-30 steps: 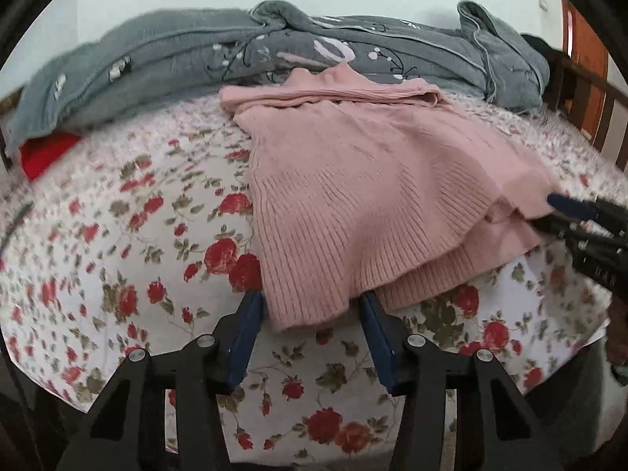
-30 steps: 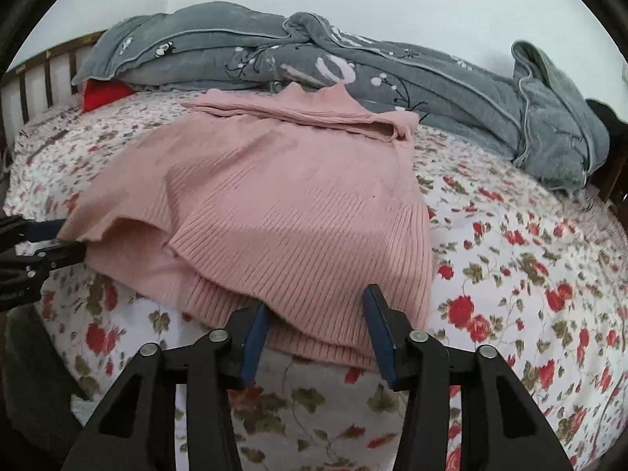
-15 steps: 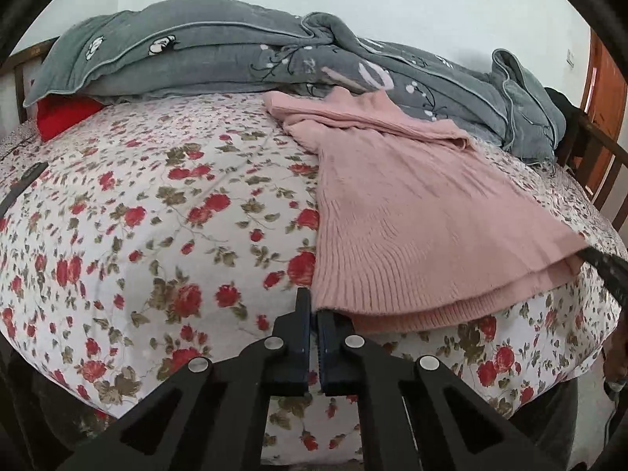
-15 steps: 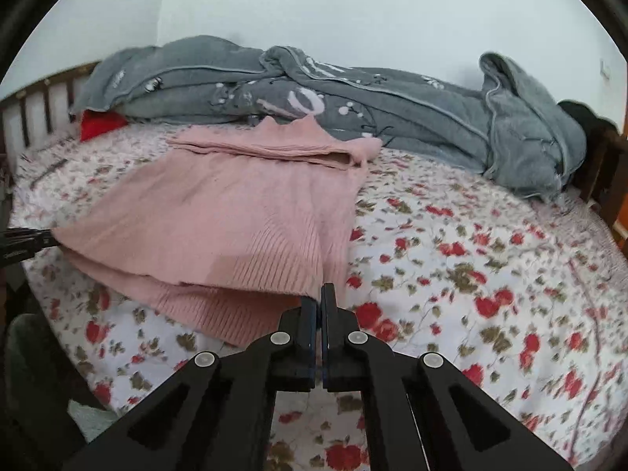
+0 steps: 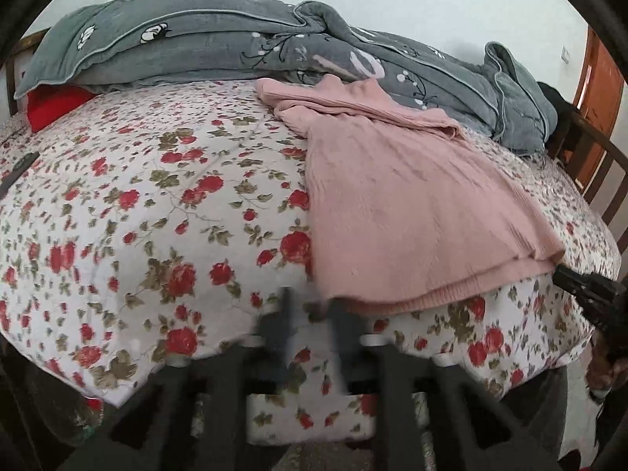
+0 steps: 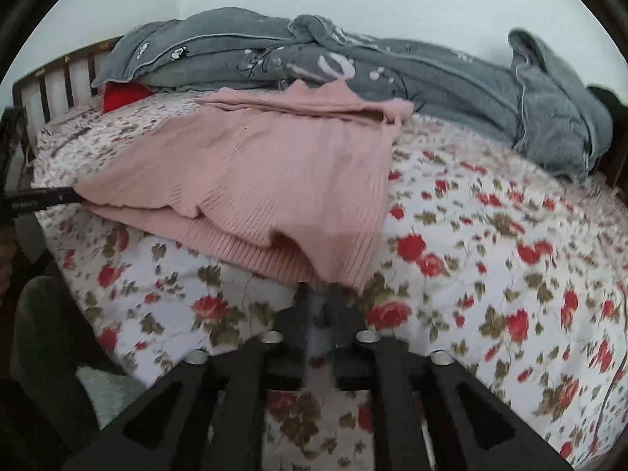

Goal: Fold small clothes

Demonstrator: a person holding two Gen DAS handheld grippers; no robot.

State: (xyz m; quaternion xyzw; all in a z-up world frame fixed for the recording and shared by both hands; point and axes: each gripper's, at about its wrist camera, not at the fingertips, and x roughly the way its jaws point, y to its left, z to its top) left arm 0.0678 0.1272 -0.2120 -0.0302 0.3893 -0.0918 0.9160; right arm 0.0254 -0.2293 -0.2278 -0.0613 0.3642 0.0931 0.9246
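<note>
Bed (image 5: 165, 204) with a rose-print sheet.
A pink sweater (image 5: 408, 204) lies flat near the front edge, its hem towards that edge; behind it, touching its collar, a heaped grey quilt (image 5: 219, 51) spans the bed's far side, with something red (image 5: 55, 102) under one end.

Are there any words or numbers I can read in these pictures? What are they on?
No readable words or numbers.
Left claw: tiny pale print along its black side, too small and blurred to read.
Grey blanket: only white flower pictures, no letters.
Flowery bedsheet and pink sweater: no writing.
</note>
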